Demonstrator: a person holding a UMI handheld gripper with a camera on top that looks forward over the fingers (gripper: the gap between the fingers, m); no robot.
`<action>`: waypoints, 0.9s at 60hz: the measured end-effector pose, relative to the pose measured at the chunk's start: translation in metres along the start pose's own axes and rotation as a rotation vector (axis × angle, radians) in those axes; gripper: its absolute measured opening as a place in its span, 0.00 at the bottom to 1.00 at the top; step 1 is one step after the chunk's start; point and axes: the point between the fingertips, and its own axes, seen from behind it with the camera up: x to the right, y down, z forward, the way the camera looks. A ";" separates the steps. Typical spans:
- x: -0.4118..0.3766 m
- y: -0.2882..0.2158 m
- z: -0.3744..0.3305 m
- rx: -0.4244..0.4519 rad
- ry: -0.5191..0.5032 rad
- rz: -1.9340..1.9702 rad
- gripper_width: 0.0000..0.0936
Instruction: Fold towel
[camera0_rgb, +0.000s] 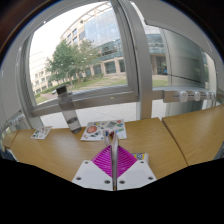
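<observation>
- Gripper (114, 160) at lower centre, fingers pressed together, magenta pads touching.
- Wooden surface (60, 150) beyond; magazine (105, 129) at centre, window (90, 50) above.

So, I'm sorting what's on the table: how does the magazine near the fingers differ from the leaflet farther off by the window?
The magazine lies just beyond the gripper, whose fingers are together; the leaflet lies off to one side. The magazine looks larger and shows colourful pages; the leaflet looks smaller and paler. Both lie flat on the wooden table. No towel is in view.
</observation>
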 end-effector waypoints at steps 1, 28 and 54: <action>0.012 0.004 0.001 -0.009 0.020 0.001 0.03; 0.137 0.033 0.008 -0.024 0.231 -0.040 0.78; -0.061 -0.021 -0.048 0.178 0.008 -0.082 0.90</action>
